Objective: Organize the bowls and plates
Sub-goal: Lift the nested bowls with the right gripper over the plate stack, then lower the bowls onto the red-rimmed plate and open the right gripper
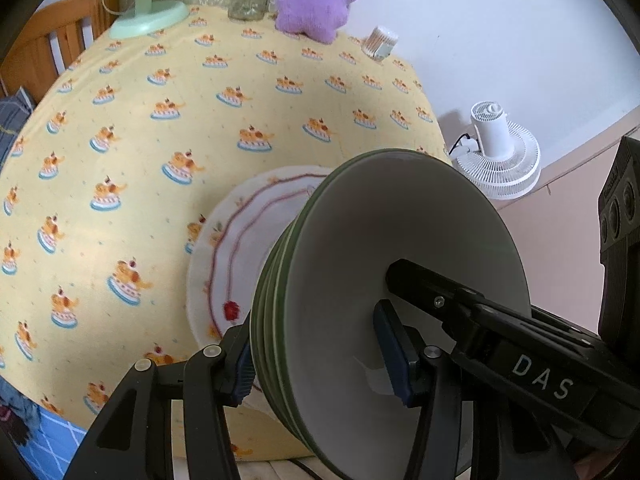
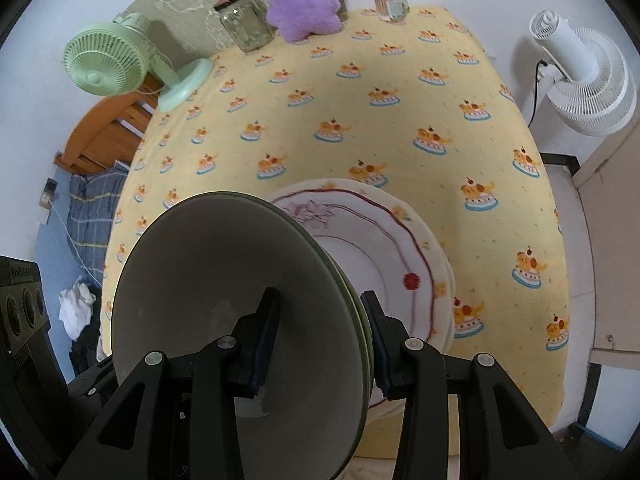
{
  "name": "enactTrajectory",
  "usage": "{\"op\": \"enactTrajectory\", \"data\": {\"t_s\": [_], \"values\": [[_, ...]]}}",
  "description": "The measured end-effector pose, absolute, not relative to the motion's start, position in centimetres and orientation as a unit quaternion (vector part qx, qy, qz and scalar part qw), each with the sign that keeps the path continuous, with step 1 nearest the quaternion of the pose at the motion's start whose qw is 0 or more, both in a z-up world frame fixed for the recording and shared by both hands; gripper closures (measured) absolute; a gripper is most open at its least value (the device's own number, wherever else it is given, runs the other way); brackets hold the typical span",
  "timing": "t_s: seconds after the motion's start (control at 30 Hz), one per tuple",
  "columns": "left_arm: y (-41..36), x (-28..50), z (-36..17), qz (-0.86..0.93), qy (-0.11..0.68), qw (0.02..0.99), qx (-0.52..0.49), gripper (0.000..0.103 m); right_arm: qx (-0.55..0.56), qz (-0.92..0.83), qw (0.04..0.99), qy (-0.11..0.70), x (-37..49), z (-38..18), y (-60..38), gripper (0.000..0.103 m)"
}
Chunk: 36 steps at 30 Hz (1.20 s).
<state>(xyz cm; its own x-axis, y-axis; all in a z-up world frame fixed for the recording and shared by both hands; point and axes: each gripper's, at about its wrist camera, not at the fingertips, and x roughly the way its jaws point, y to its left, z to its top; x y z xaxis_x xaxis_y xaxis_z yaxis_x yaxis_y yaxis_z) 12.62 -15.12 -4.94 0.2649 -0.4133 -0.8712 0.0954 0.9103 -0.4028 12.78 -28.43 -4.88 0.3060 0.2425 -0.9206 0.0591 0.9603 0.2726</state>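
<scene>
- a stack of green-rimmed bowls is seen in both views, held over the near edge of the table, which is covered with a yellow cloth printed with cakes.
- in the left wrist view the left gripper is clamped on the stack's wall, one pad inside the top bowl and the other against the green outer side.
- only in this view is the right gripper shown from outside, reaching in from the right with a finger against the bowl's inner wall.
- in the right wrist view the right gripper is closed on the bowls too, one pad inside and one outside the rim.
- a corner of the left tool is seen at the left edge there; its fingers cannot be made out.
- the stack is tilted steeply, nearly on edge; in the left view the opening faces right and toward the camera, in the right view left and toward the camera.
- a white plate with a wavy dark red line and a cherry print lies flat on the cloth just behind the bowls; whether the stack touches it cannot be told.
- the plate is shown more fully in the right view.
- at the far edge of the table stand a green fan, a glass jar, a purple plush toy and a cup of cotton swabs.
- a white fan stands off the table to the right.
- a pile of crumpled cloth on the floor to the left is shown clearly only in the right view.
</scene>
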Motion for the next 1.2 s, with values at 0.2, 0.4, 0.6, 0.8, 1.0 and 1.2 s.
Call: {"op": "enactTrajectory", "data": {"t_s": [0.2, 0.4, 0.6, 0.8, 1.0, 1.2], "values": [[-15.9, 13.0, -6.4, -0.157, 0.601, 0.77, -0.143, 0.05, 0.127, 0.055, 0.784, 0.605, 13.3, -6.4, -29.3, 0.058], [-16.1, 13.7, -6.9, -0.151, 0.607, 0.766, -0.146, 0.05, 0.125, 0.058, 0.779, 0.612, 14.1, -7.2, -29.4, 0.058], [-16.1, 14.9, -7.1, -0.155, 0.602, 0.77, -0.144, 0.05, 0.123, 0.052, 0.784, 0.606, 15.2, -7.2, -29.3, 0.058], [-16.0, 15.1, -7.2, -0.154, 0.599, 0.772, -0.145, 0.049, 0.127, 0.052, 0.788, 0.6, 15.5, -7.2, -29.5, 0.058], [-16.1, 14.2, -6.8, -0.126, 0.593, 0.785, -0.125, 0.043, 0.116, 0.052, 0.798, 0.589, 14.8, -7.1, -29.6, 0.052], [-15.6, 12.7, -6.7, -0.09, 0.592, 0.792, -0.119, 0.019, 0.116, 0.038, 0.802, 0.585, 13.5, -7.0, -30.6, 0.032]]}}
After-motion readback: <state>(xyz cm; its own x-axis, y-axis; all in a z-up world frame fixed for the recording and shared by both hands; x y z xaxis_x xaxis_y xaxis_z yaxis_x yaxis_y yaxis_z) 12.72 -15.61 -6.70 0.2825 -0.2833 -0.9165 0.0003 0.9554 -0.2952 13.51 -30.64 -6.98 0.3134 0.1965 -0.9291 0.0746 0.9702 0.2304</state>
